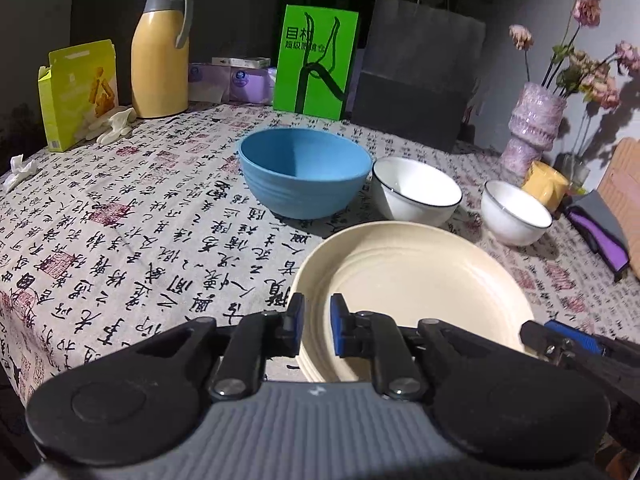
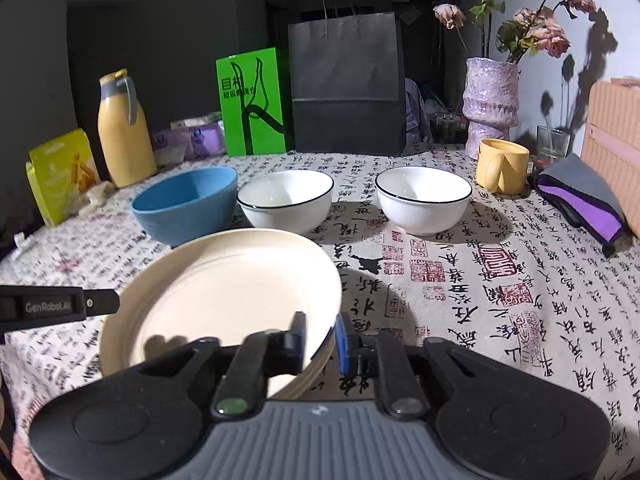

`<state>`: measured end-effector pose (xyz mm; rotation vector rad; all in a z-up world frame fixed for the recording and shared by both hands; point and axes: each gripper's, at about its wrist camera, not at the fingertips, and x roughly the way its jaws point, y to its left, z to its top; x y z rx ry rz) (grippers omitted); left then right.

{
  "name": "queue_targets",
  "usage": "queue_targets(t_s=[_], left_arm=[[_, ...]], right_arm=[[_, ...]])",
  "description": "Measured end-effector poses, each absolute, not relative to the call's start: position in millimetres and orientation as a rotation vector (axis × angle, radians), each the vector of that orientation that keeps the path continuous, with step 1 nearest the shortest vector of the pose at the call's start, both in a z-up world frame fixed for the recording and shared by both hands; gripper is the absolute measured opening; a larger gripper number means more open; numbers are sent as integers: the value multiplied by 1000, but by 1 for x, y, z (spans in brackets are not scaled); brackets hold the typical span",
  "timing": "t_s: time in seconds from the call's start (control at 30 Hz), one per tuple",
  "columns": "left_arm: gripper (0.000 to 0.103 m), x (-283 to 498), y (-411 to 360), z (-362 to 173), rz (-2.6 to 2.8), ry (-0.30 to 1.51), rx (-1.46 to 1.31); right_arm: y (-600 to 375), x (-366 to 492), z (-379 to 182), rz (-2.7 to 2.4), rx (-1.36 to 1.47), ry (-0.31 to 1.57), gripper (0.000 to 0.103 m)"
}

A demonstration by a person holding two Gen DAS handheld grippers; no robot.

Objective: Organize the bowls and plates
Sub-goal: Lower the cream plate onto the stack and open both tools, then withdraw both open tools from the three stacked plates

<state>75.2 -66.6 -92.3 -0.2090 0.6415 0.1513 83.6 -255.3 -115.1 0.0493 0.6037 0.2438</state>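
Straddling the near-left rim of the cream plate stack [image 1: 408,284], the left gripper [image 1: 316,320] had its blue pads on either side of the edge with a thin gap showing, so it looked released rather than clenched. The right gripper [image 2: 320,336] stood the same way over the stack's near-right rim, its pads apart from the rim and not pressing on it. In the right wrist view, ridged edges of lower plates showed under the top plate beside the right gripper. The stack rested on the calligraphy-print tablecloth [image 2: 500,300] at the near side of the table.

Beyond the stack ran a row of bowls: a blue bowl [image 1: 304,172] on the left, a white bowl with a dark rim [image 1: 416,192] just beside it, and a second white bowl [image 1: 516,212] set apart to the right. A yellow mug [image 2: 502,166] lay on its side near a purple vase [image 2: 490,100] of dried flowers. Farther back stood a black paper bag [image 2: 346,88], a green box [image 2: 252,104], a yellow thermos jug [image 2: 122,128] and an opened yellow snack box [image 1: 80,92].
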Motion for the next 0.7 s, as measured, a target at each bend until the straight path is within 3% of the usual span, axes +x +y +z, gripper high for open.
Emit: queue_targets(t_s=[0.07, 0.1, 0.17, 0.2, 0.23, 0.27, 0.33, 0.4, 0.43, 0.7], left_arm=[[40, 67, -62, -88, 147, 617, -222], [53, 62, -60, -86, 151, 598, -223], [64, 52, -56, -82, 159, 561, -212], [75, 47, -54, -81, 163, 547, -207], [85, 42, -52, -80, 167, 533, -204], [89, 37, -50, -79, 170, 517, -205], [103, 26, -45, -77, 174, 480, -205], [103, 14, -41, -75, 170, 440, -204], [103, 9, -40, -74, 169, 424, -201], [103, -23, -30, -85, 169, 382, -190]], right_arm=[[-258, 78, -113, 260, 68, 592, 49], [-259, 75, -113, 268, 74, 585, 54], [-261, 67, -111, 285, 89, 569, 69], [-261, 63, -111, 294, 96, 561, 74], [-262, 59, -110, 303, 103, 554, 86], [-262, 56, -110, 312, 109, 549, 93], [-262, 48, -110, 334, 118, 535, 93], [-261, 41, -111, 348, 120, 528, 96], [-260, 37, -112, 352, 119, 529, 103], [-245, 9, -115, 401, 110, 493, 103]])
